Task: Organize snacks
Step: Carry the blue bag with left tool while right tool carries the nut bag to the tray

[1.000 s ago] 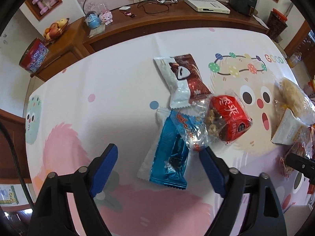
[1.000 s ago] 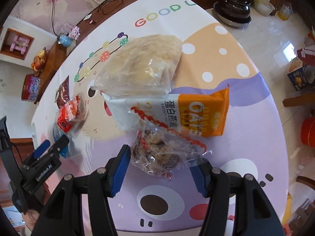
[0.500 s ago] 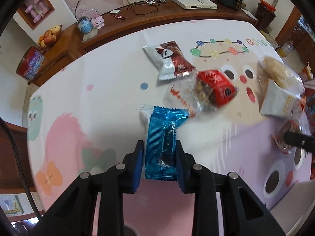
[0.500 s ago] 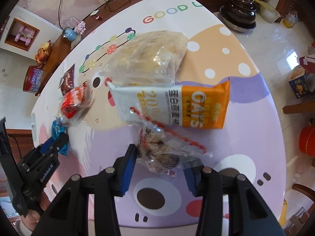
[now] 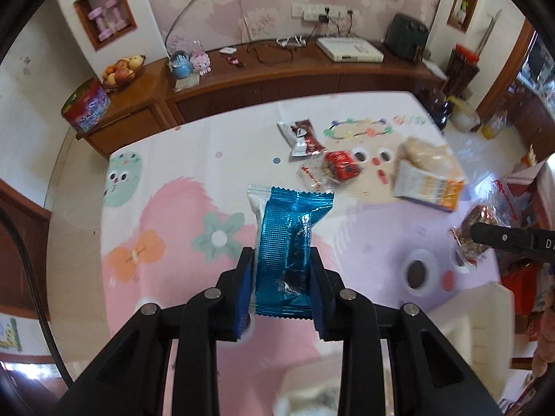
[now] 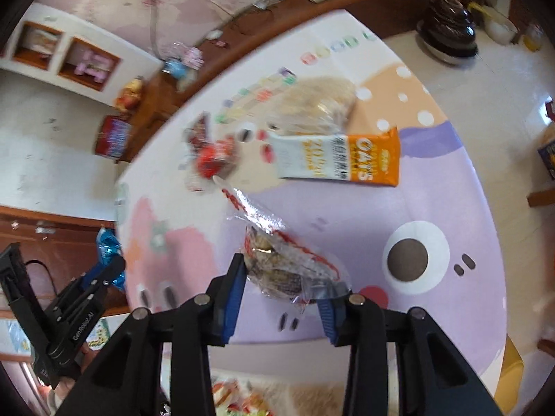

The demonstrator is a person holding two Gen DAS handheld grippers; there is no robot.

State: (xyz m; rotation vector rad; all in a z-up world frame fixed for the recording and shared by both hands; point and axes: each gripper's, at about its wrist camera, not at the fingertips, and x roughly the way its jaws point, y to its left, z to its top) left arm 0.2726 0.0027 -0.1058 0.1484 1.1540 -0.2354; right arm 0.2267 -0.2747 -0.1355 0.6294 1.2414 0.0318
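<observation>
Two snacks lifted off the counter (image 5: 180, 159) at once, one per claw. Left claw (image 5: 280, 282) clamped on the blue foil packet (image 5: 289, 242), pads pressing its long sides near the lower end, so that the packet stands up between them with its crimped top edge free. Gripped low like that, probably to leave the top clear for dropping into a container. Right claw (image 6: 281, 298) pinched on the clear bag of dark nutty pieces (image 6: 281, 260), left pad against the bulk of it, right pad partly hidden behind crinkled film; red-trimmed loose end trailing up and away. Soft bag, so likely to sag or twist under its own weight.

Left on the counter, well apart from both claws: the orange and white oats packet (image 6: 340, 163), a pale puffy bag (image 6: 312, 107) touching its far edge, a red-labelled clear packet (image 5: 338, 170) and a brown and white wrapper (image 5: 301, 137) just beyond it. Grouped near the middle, apparently waiting their turn.

Pale shape at the lower right of the left view, maybe a bin; blurred, cannot tell. Judged early in the sorting: two in hand, four to go. Next: carry both to wherever they belong and let go.
</observation>
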